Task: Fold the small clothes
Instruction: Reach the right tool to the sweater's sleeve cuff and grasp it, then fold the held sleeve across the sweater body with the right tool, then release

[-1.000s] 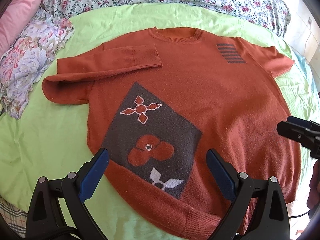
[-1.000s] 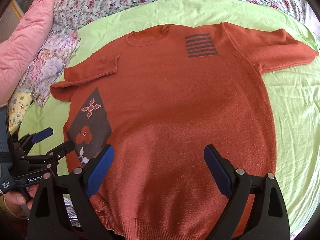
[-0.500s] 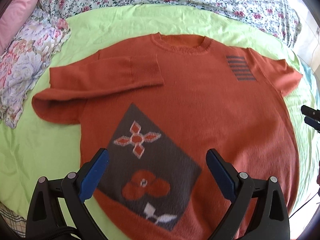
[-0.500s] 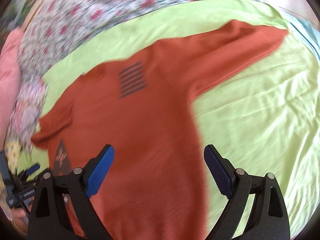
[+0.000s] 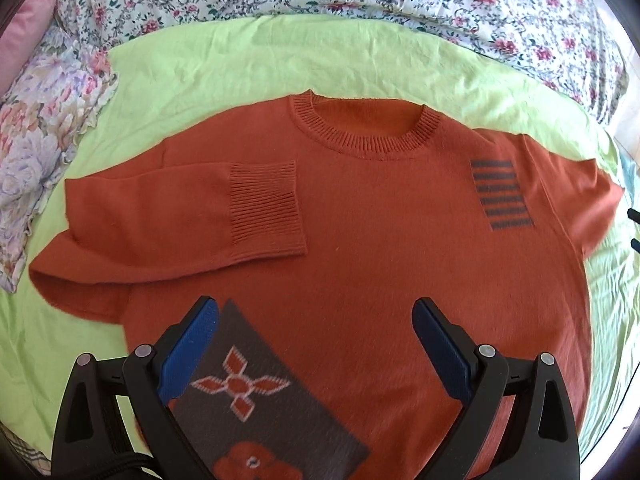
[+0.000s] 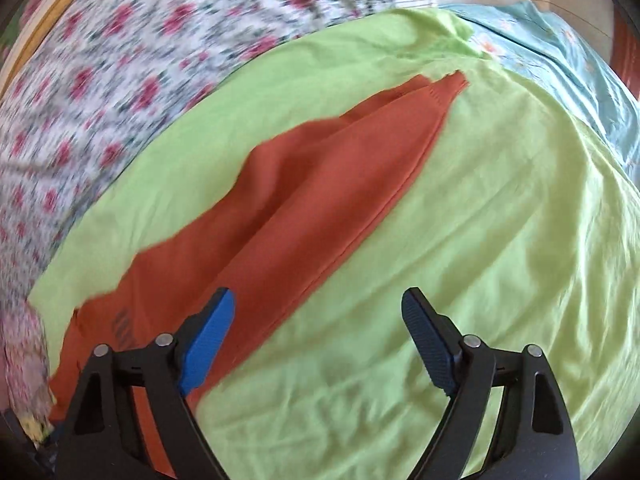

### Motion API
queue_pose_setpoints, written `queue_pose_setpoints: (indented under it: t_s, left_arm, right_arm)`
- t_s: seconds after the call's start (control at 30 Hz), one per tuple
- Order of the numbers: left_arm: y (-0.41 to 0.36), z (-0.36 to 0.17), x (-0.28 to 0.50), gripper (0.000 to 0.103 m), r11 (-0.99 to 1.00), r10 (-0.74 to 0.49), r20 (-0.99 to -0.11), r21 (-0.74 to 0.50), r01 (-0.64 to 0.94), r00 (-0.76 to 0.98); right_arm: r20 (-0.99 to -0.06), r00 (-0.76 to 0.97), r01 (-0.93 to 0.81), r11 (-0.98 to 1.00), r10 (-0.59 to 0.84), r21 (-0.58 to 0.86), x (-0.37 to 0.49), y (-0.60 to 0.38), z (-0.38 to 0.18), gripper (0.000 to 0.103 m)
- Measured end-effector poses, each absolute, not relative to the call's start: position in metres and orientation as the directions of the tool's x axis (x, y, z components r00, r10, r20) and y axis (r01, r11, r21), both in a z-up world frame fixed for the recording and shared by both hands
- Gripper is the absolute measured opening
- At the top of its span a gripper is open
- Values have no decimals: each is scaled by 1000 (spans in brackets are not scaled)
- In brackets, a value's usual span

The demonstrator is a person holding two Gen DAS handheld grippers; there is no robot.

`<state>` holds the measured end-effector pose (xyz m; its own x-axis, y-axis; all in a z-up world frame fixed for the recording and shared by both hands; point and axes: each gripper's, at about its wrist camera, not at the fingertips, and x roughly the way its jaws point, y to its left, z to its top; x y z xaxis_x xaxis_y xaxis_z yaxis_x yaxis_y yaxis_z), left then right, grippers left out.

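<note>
A rust-orange sweater [image 5: 380,248] lies flat, face up, on a lime-green sheet [image 5: 200,64]. Its left sleeve [image 5: 192,216] is folded across the chest, cuff near the collar. A dark patch with flower motifs [image 5: 256,392] sits near the hem. My left gripper [image 5: 316,344] is open and empty above the lower chest. The right sleeve [image 6: 320,184] lies stretched out in the right wrist view, which is blurred. My right gripper [image 6: 320,336] is open and empty above that sleeve's lower edge and the sheet [image 6: 480,240]. Its tips peek in at the left view's right edge [image 5: 634,228].
A floral quilt [image 5: 360,0] runs along the far side of the bed. A pale flowered cloth [image 5: 44,136] lies bunched at the left, with a pink pillow [image 5: 24,32] behind it. Light blue bedding [image 6: 560,60] lies beyond the sheet at the right.
My left gripper has moved up the sweater from the hem toward the chest. My right gripper has swung right, off the body and over to the outstretched right sleeve. Both stayed open.
</note>
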<state>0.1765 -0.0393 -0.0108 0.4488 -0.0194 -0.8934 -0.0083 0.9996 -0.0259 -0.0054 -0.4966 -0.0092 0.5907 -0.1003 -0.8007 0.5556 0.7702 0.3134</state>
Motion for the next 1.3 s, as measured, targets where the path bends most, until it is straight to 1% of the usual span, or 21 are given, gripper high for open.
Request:
queue_pose_setpoints:
  t_s: [0.07, 0.13, 0.23, 0.47, 0.57, 0.63, 0.7, 0.8, 0.9, 1.03, 1.2, 1.3]
  left_arm:
    - [-42, -15, 185, 98, 1000, -15, -898, -25, -18, 441]
    - [-46, -22, 192, 98, 999, -7, -906, -20, -25, 424]
    - [-52, -33, 201, 98, 1000, 7, -918, -6, -30, 397]
    - [-66, -45, 214, 98, 1000, 20, -929, 12, -23, 370]
    - [-73, -49, 217, 98, 1000, 20, -934, 16, -14, 358]
    - [-75, -51, 217, 98, 1000, 16, -934, 13, -9, 356]
    - [-76, -50, 215, 98, 1000, 8, -933, 6, -7, 359]
    - [-73, -49, 209, 98, 1000, 1, -934, -1, -4, 358]
    - [-64, -44, 196, 98, 1000, -4, -931, -7, -7, 366]
    - [-46, -37, 179, 98, 999, -12, -930, -24, -26, 368]
    - [-5, -30, 153, 98, 995, -32, -921, -67, -77, 388]
    - [22, -24, 137, 98, 990, -40, -913, -91, -109, 406]
  right_arm:
    - [-799, 588, 593, 738, -123, 323, 5, -528, -12, 82]
    - [-799, 583, 627, 706, -144, 330, 14, -558, -14, 78]
    - [-778, 607, 649, 665, -162, 368, 28, -600, -16, 73]
    - [-761, 608, 717, 569, -226, 403, 54, -673, -27, 64]
    - [-782, 585, 732, 553, -214, 397, 65, -691, -38, 47]
    - [-793, 573, 724, 581, -207, 372, 71, -690, -42, 14]
    - [-777, 594, 693, 625, -210, 360, 71, -678, -32, 11]
    - [-716, 673, 594, 712, -184, 376, 68, -642, -4, 10]
    - [-661, 747, 457, 781, -77, 425, 66, -588, 20, 10]
    - [-585, 795, 253, 789, 160, 560, 63, -486, 33, 10]
    - [-488, 740, 47, 688, 462, 724, 65, -346, 15, 10]
    - [-465, 647, -50, 642, 605, 765, 74, -251, -5, 10]
